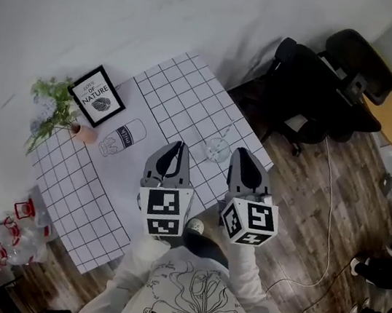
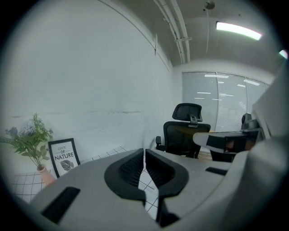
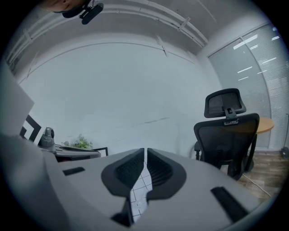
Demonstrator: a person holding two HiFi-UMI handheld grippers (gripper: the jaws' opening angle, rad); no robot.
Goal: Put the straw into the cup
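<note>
The left hand-held gripper [image 1: 177, 145] [image 2: 144, 155] and right hand-held gripper [image 1: 243, 154] [image 3: 145, 155] hang side by side, jaws pressed together, empty. Between their tips, the clear cup [image 1: 218, 150] stands on the gridded counter [image 1: 184, 91], thin straw [image 1: 227, 131] at its rim

So the table [image 1: 87, 194] sits against the wall. The framed print [image 1: 97, 96] is at its back left, leaning by the wall, with the plant [image 1: 54, 109] just to its left. The bottle [image 1: 121, 137] lies flat right in front of the print. The cup [image 1: 218, 149] stands over toward the right edge, well apart from those. Both hand-held grippers hang side by side over the near edge, the left hand-held gripper [image 1: 178, 146] and the right hand-held gripper [image 1: 240, 155], with the cup just beyond and between them. The office chairs [image 1: 310, 89] are on the floor off the table's right side.
</note>
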